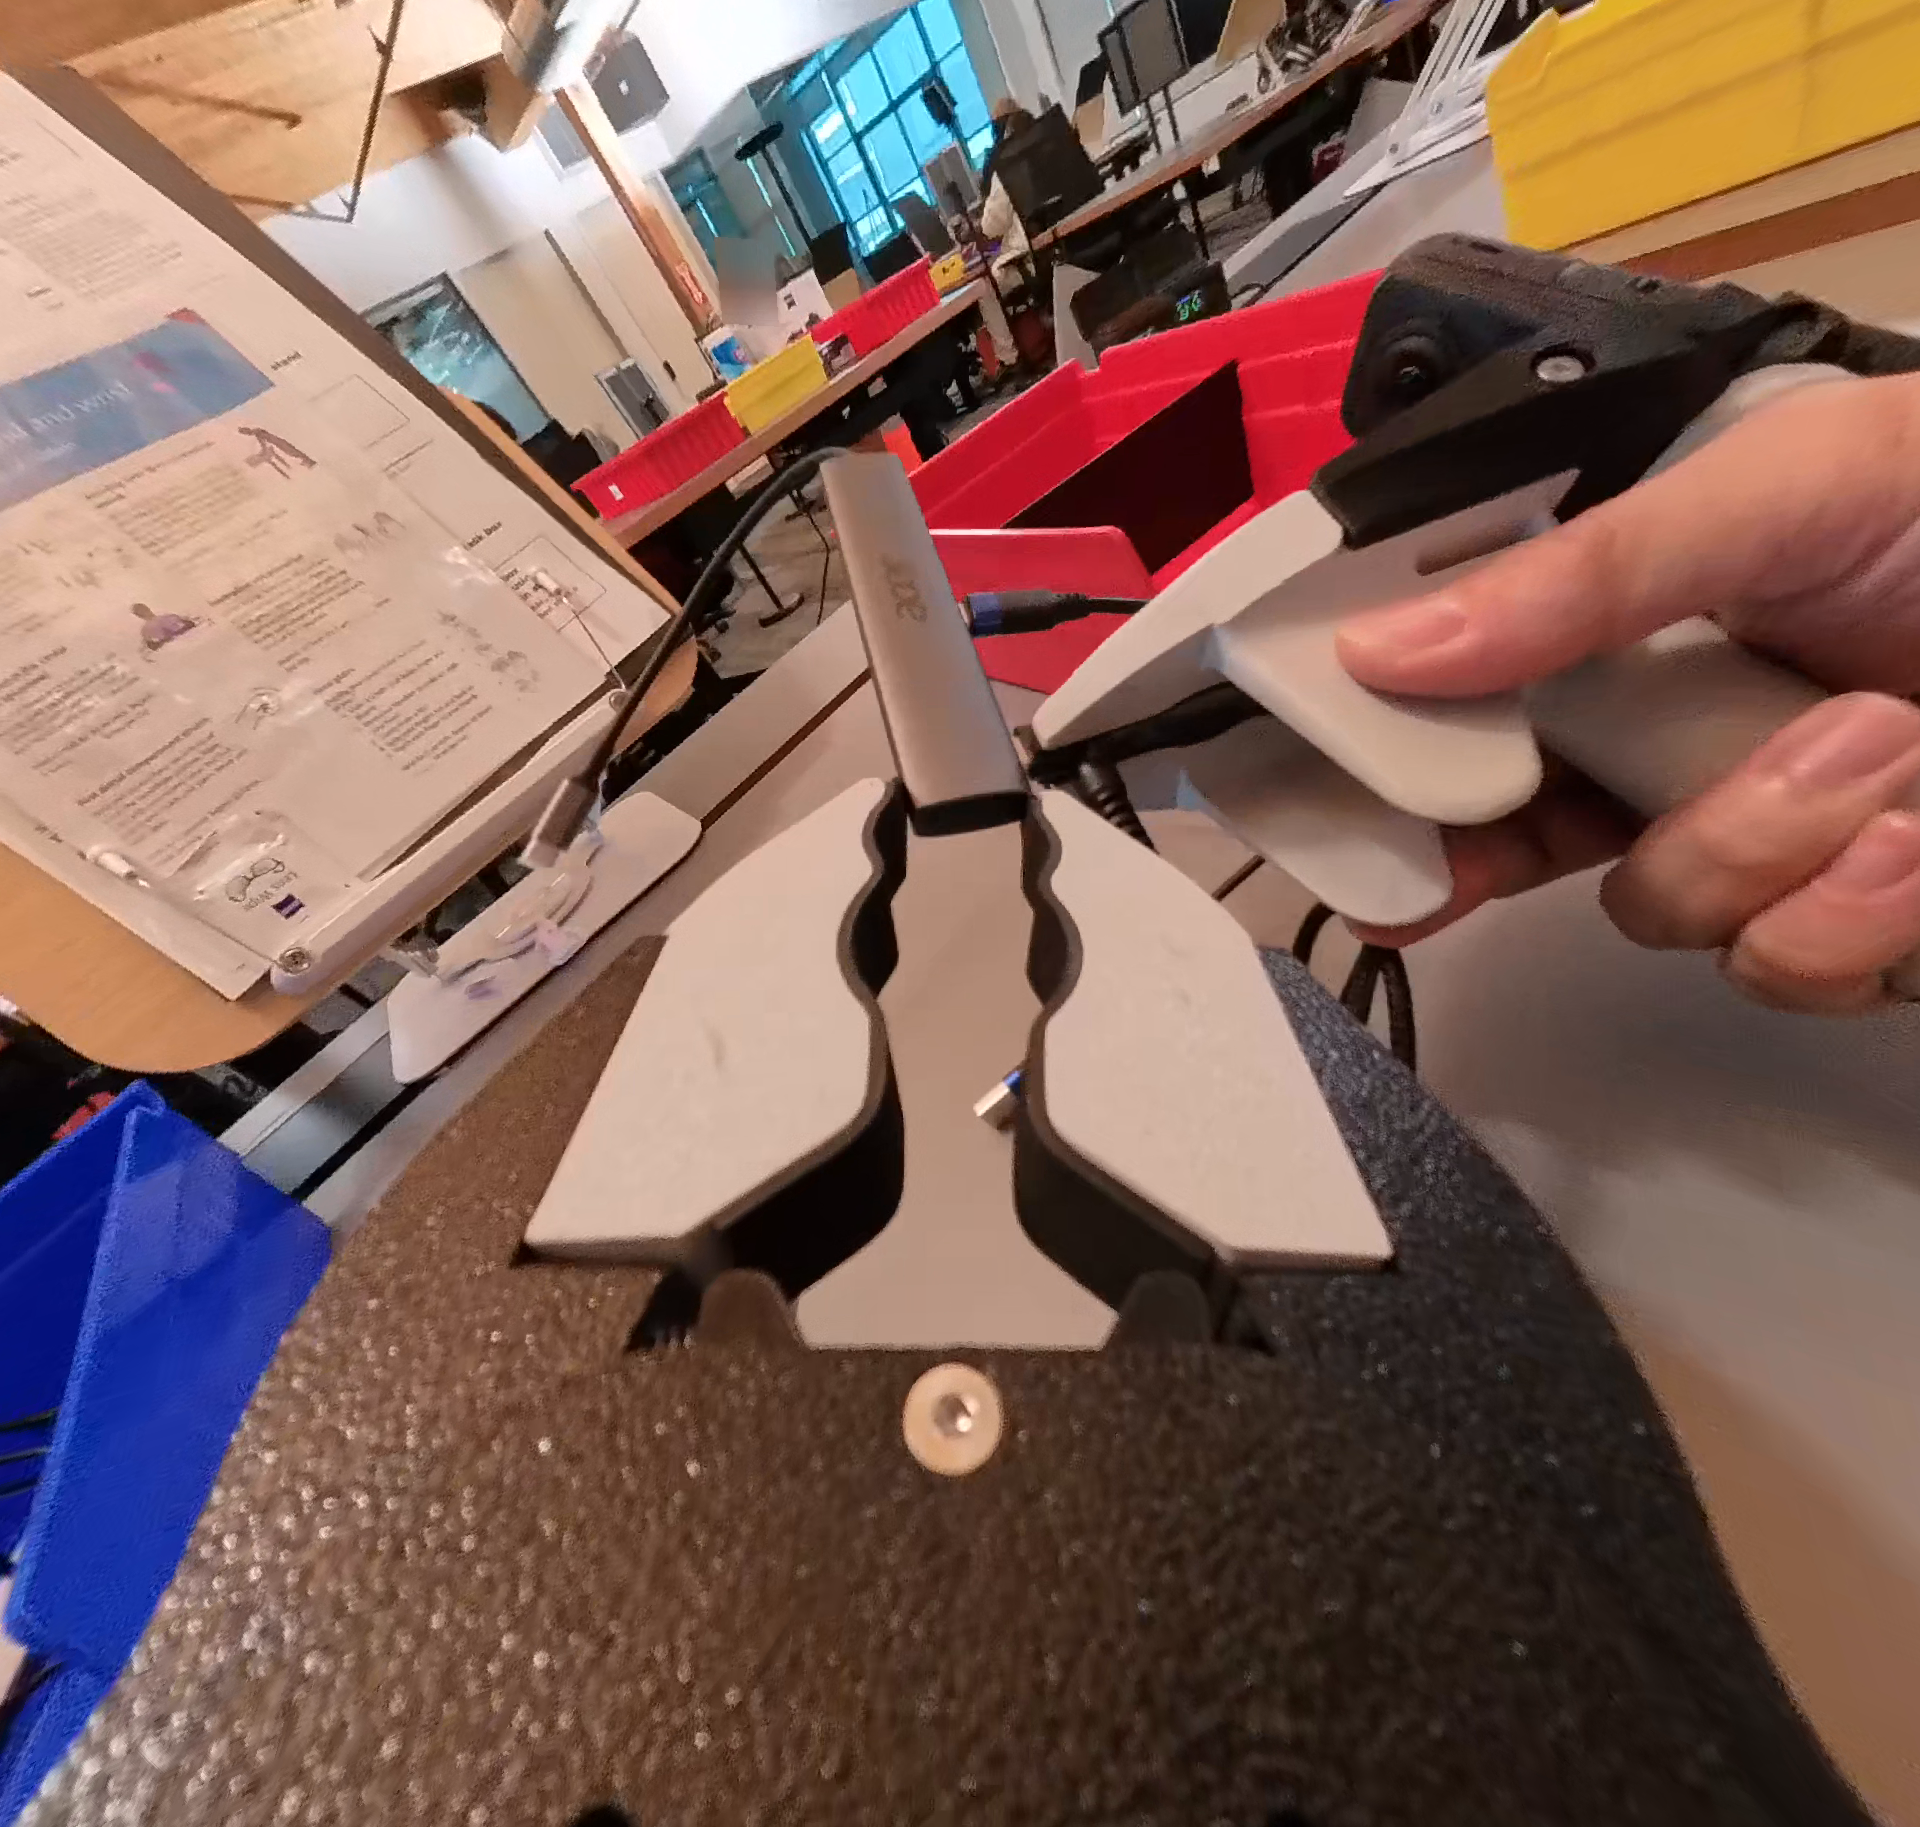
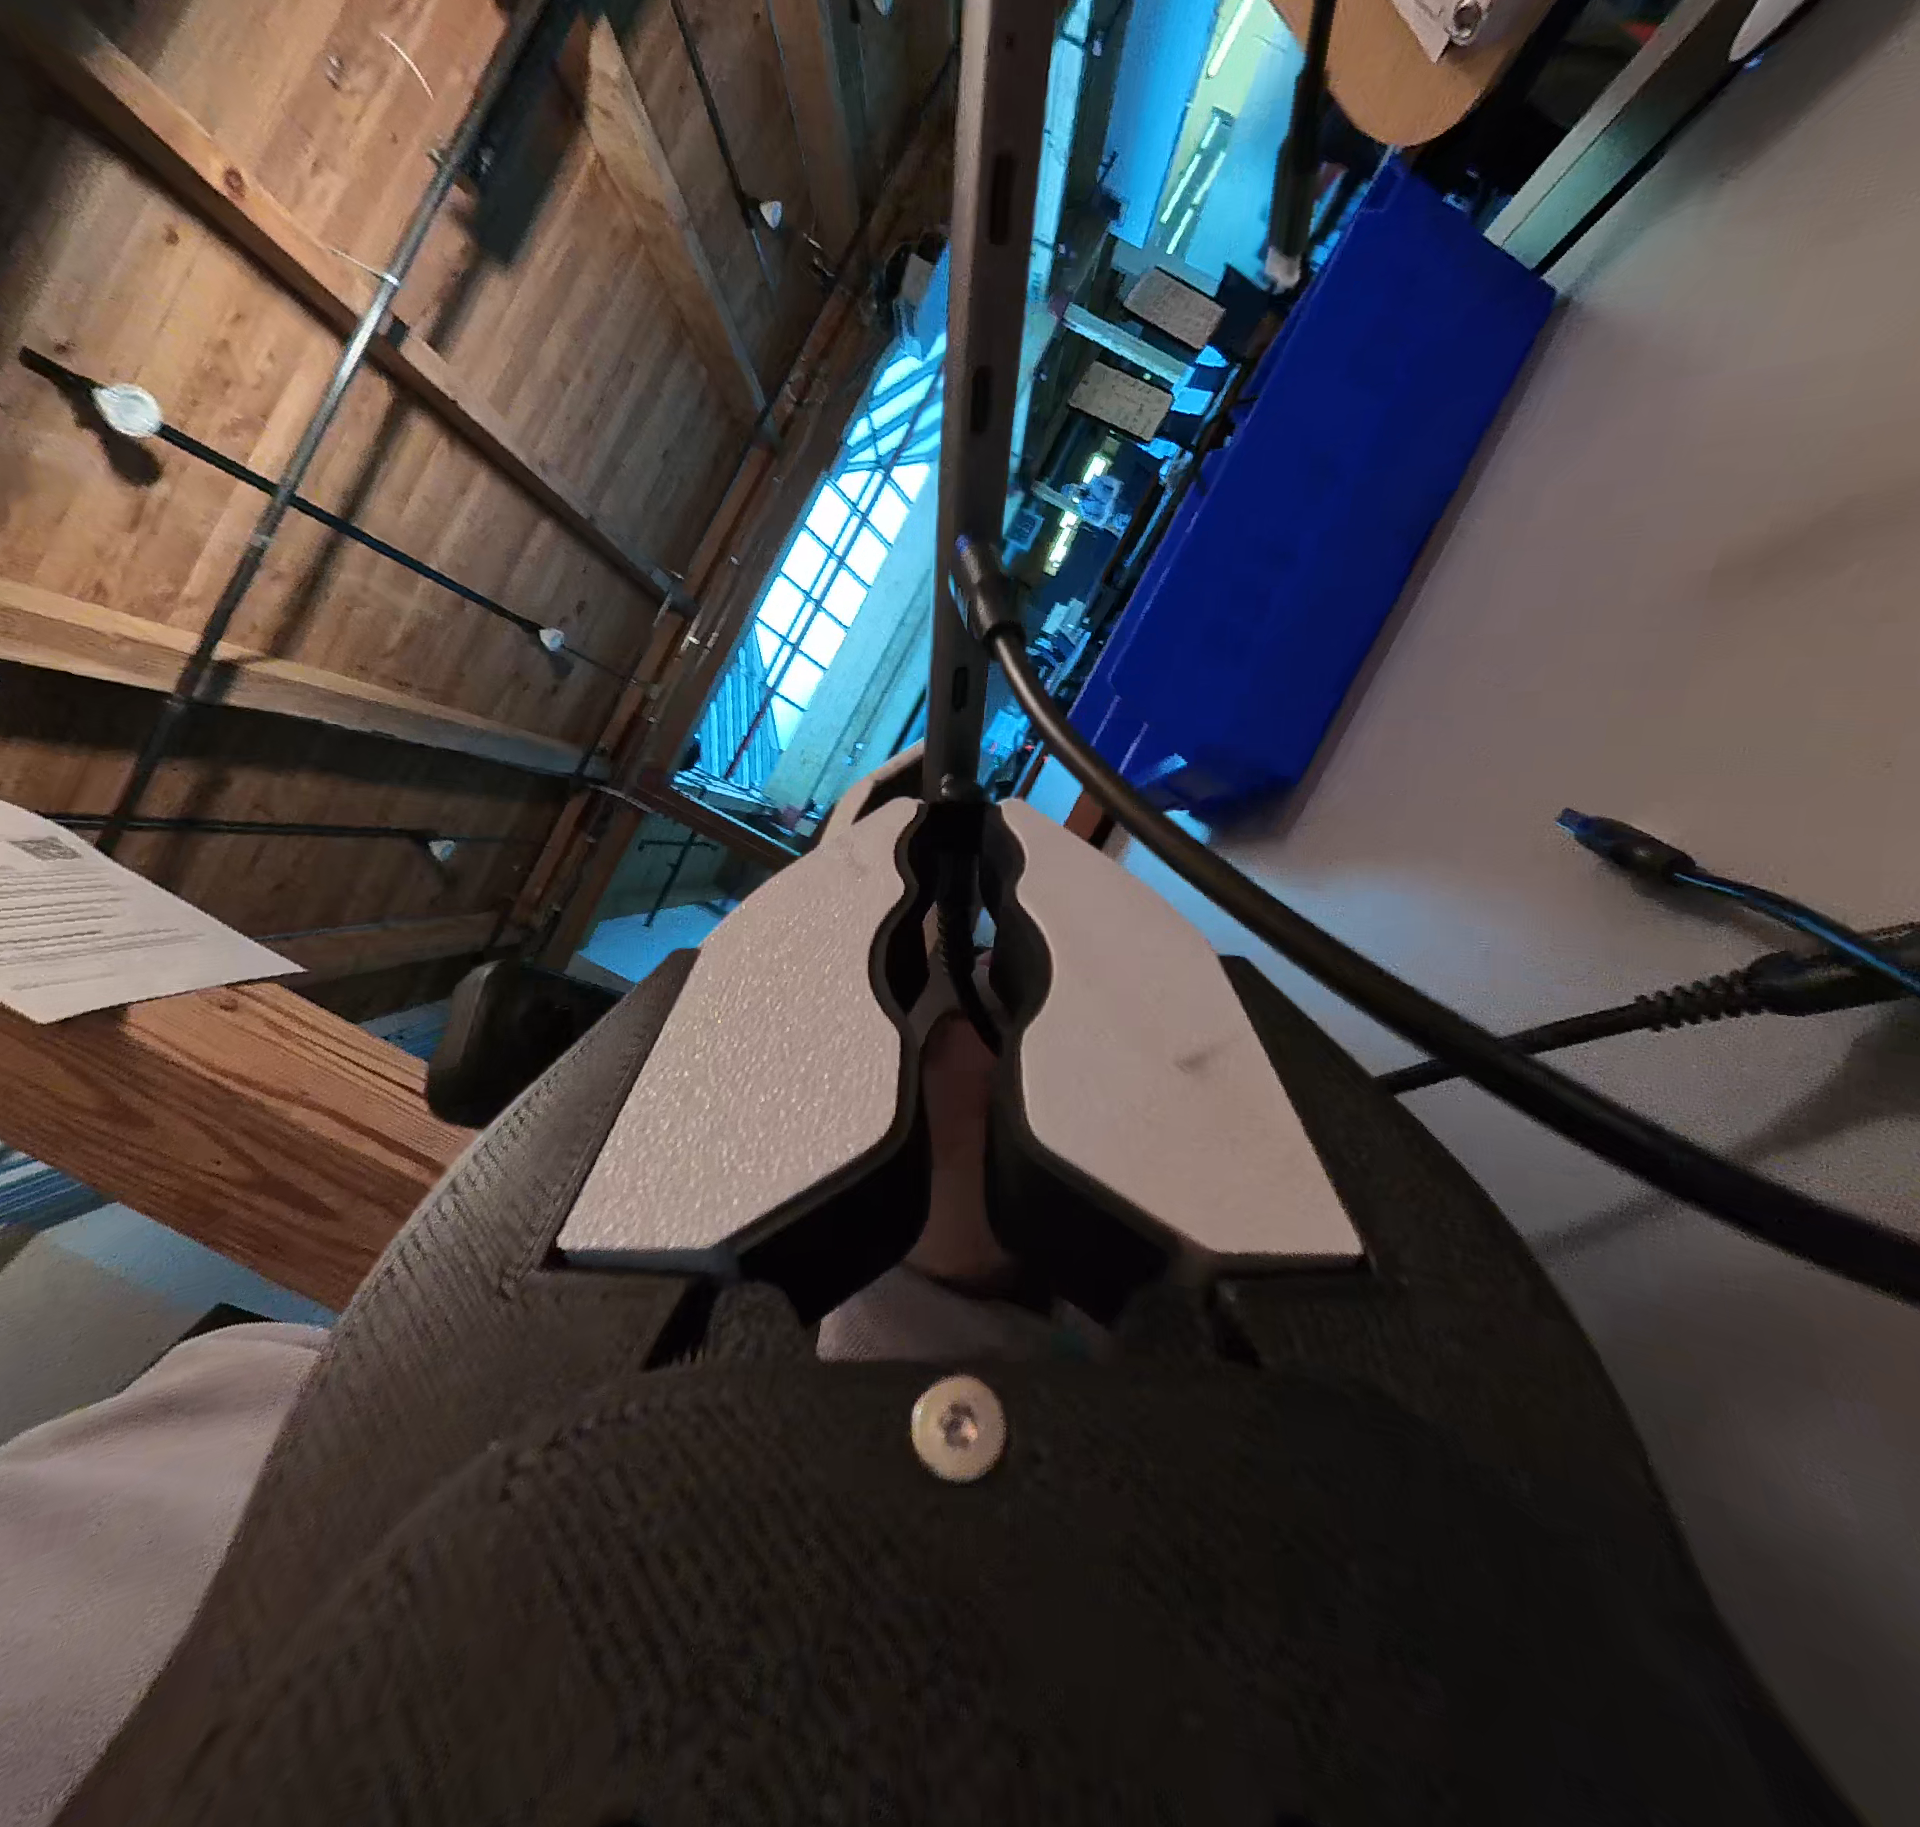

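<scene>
My left gripper is shut on the near end of a long grey USB hub, which points up and away from it. The hub's own black cable hangs left and ends in a loose silver plug. My right gripper, held by a hand, comes in from the right. It is shut on a black cable plug at the hub's side edge. A second black cable is plugged in farther along the hub. A blue-tipped plug lies loose on the table.
A red bin stands behind the hub and a yellow bin at the far right. A blue bin is at the near left. A tilted document stand with printed sheets on a white base is on the left. Only a small space, under 4 cm, lies between the two pairs of fingers.
</scene>
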`<state>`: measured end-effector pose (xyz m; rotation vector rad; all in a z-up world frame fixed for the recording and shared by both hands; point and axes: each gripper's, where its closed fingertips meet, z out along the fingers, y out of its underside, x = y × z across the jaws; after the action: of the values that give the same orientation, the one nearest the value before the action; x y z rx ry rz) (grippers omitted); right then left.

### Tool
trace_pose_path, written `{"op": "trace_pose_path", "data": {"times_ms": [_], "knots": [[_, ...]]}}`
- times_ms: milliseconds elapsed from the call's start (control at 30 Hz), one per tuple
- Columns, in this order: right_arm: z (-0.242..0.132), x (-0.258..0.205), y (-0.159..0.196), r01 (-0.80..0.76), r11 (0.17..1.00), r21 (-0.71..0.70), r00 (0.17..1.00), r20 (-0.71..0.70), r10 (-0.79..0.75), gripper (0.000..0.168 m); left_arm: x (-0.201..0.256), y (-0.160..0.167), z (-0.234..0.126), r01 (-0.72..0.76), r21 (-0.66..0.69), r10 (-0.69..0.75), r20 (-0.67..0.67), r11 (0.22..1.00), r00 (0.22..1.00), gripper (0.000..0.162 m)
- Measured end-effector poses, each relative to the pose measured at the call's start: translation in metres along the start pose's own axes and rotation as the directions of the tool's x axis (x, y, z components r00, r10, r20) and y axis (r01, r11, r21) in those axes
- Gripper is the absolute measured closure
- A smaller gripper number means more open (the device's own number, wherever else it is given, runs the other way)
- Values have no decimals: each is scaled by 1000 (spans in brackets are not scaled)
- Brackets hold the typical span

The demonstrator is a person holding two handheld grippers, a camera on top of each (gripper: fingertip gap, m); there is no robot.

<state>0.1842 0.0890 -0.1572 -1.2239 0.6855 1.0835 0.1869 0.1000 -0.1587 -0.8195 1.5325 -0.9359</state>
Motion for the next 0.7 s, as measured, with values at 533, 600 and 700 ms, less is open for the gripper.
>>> {"op": "trace_pose_path", "data": {"times_ms": [533, 600, 700], "knots": [[-8, 1, -2, 19, 1000, 2, 1000, 6, -19, 159, 6, 1, 7, 54, -9, -54, 17, 999, 998, 142], [-9, 5, 3, -3, 1000, 20, 1000, -12, 3, 159, 7, 6, 5, 36, -22, -36, 5, 999, 999, 142], [-12, 5, -6, 39, 999, 5, 999, -25, -39, 160, 8, 3, 9, 36, -30, -34, 47, 999, 998, 141]]}}
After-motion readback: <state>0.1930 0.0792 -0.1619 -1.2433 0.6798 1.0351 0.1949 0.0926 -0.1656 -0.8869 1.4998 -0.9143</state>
